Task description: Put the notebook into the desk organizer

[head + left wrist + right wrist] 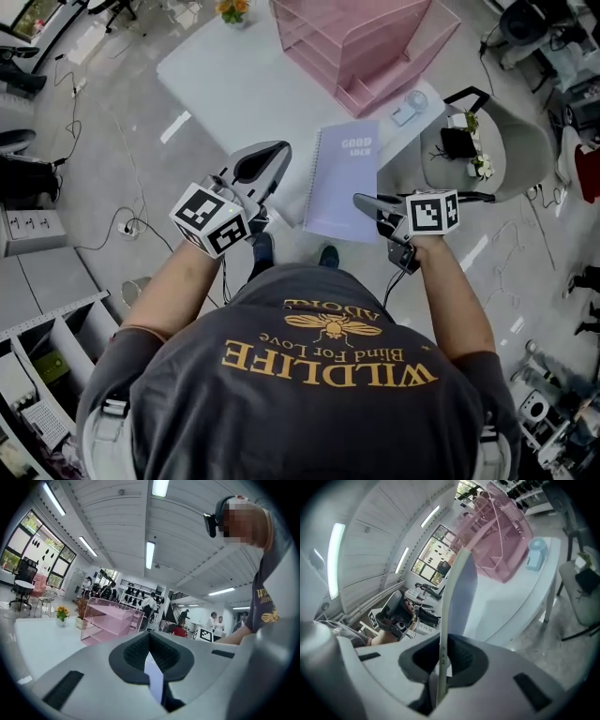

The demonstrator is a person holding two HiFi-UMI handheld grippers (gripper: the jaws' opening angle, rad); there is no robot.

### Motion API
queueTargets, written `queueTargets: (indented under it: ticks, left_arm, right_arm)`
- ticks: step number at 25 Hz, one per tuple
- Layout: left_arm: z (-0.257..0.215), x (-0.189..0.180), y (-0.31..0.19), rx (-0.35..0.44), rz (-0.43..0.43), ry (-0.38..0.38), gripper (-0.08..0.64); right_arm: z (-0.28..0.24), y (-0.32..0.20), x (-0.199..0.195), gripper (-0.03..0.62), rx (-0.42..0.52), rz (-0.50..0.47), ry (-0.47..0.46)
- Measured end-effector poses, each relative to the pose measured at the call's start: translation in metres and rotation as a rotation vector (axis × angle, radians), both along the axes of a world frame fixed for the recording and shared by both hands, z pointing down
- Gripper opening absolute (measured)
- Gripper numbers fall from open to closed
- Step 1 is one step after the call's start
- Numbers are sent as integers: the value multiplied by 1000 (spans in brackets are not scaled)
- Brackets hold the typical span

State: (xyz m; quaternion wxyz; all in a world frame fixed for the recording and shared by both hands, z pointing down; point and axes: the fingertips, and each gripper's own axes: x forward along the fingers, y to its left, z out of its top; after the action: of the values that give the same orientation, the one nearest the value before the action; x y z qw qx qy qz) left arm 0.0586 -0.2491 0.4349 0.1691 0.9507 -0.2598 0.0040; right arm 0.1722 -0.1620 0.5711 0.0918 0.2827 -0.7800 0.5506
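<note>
Head view is showing the lavender notebook (342, 178) hanging at the near edge of the white bench (234, 84). I am pinching its right edge in my right tool (361, 202) and its spiral side in my left tool (281, 157). The pink desk organizer (366, 42) is standing farther back on the bench.

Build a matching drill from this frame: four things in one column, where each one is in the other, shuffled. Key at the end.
Things
1. notebook
2. pink desk organizer
3. potted flowers
4. grey chair

Places
A. on the floor, right of the table in the head view
B. clamped at a corner by the right gripper
C. on the table, left of the organizer
D. on the table's far side, beyond the notebook

Pairs: 1-B, 2-D, 3-C, 4-A
</note>
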Motion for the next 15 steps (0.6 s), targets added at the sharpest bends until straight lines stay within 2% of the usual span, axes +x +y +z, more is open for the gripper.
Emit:
queueTargets:
  ticks: [8, 12, 15]
  left_arm:
    - [-65, 32, -25, 114, -44, 35, -3]
    - [-88, 28, -39, 140, -35, 58, -3]
    - [-103, 19, -59, 166, -11, 69, -3]
  right_arm:
    - [-109, -56, 48, 31, 184, 12, -12]
    - [-170, -92, 58, 31, 293, 35, -15]
    - [-213, -133, 68, 31, 375, 100, 12]
